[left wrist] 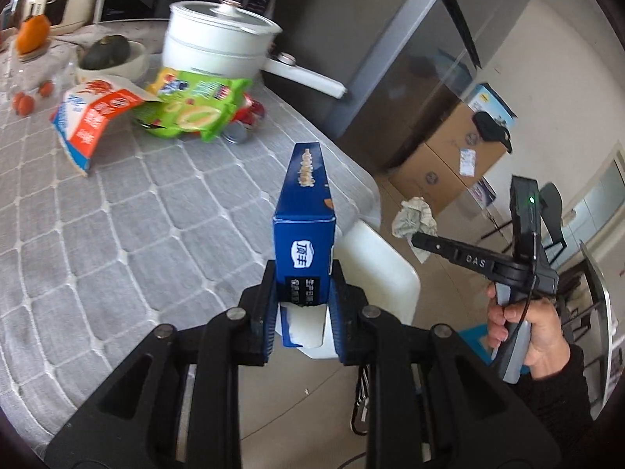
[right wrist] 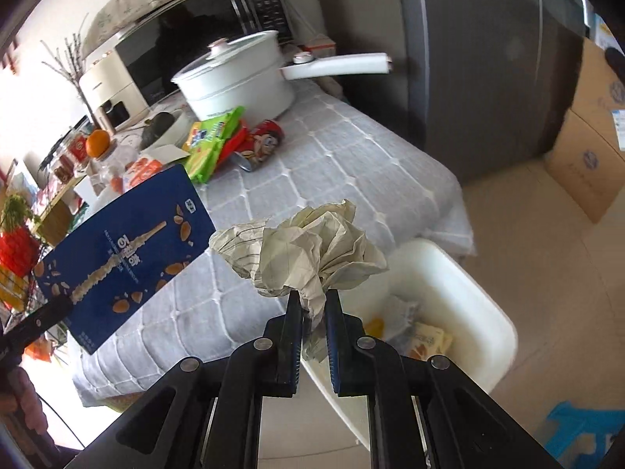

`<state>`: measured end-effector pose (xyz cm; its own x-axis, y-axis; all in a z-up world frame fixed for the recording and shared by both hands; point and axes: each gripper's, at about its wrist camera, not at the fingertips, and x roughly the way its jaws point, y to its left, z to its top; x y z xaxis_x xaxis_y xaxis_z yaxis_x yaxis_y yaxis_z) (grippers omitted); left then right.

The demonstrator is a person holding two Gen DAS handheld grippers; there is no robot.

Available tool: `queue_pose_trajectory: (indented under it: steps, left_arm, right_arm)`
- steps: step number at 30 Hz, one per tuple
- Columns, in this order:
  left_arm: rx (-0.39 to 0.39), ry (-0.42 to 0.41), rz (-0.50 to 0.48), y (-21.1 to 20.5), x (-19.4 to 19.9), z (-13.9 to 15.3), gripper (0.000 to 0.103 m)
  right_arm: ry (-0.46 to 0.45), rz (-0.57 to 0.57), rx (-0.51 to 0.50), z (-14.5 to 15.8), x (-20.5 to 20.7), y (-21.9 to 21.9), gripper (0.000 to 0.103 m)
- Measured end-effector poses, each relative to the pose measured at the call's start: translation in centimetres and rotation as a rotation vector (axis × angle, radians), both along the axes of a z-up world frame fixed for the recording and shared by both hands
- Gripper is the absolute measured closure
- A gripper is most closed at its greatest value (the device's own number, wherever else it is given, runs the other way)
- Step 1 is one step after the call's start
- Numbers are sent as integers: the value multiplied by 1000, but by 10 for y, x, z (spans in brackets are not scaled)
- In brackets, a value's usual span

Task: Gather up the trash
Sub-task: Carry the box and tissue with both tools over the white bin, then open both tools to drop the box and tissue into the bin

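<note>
Ahead of both grippers, a white pot (right wrist: 238,78), green snack bag (right wrist: 213,138) and red can (right wrist: 262,144) crowd the quilted table (right wrist: 343,164). The left gripper (left wrist: 304,305) clamps a blue carton (left wrist: 304,211), open-ended, above the table edge. The right gripper (right wrist: 313,305) pinches crumpled paper (right wrist: 308,252) over the white bin (right wrist: 468,297).

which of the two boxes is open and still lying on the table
The red, white and blue carton beside the green snack bag, its flap up. The blue box is clamped in the left tongs.
</note>
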<state>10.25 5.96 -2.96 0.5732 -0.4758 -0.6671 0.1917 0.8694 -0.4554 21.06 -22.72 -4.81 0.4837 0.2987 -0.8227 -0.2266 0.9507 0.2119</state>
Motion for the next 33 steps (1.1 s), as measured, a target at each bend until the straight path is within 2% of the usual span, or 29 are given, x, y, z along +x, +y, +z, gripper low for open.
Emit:
queue_pose_trajectory:
  steps: [4, 9, 15, 18, 21, 23, 24, 25, 33]
  left_arm:
    - [21, 35, -104, -45, 4, -11, 78]
    - [65, 87, -181, -84, 10, -30, 78]
    - [101, 137, -222, -114, 22, -53, 78]
    - [135, 128, -223, -120, 30, -59, 78]
    - [135, 121, -210, -124, 36, -62, 76]
    - [158, 120, -189, -123, 36, -60, 60]
    - [168, 113, -182, -124, 37, -60, 43]
    - [183, 98, -171, -123, 37, -57, 32]
    - [337, 42, -86, -107, 30, -42, 10]
  right_arm:
    - [43, -58, -12, -11, -4, -43, 91]
    - [64, -92, -21, -19, -14, -84, 91]
    - [105, -135, -33, -32, -20, -120, 91]
    - [131, -143, -41, -41, -20, -127, 91]
    - [145, -144, -54, -46, -21, -130, 91]
    - [148, -147, -55, -48, -20, -130, 91]
    - [150, -150, -53, -48, -21, -132, 91]
    - [151, -152, -51, -48, -21, -133, 91]
    - [160, -155, -53, -51, -18, -128, 91]
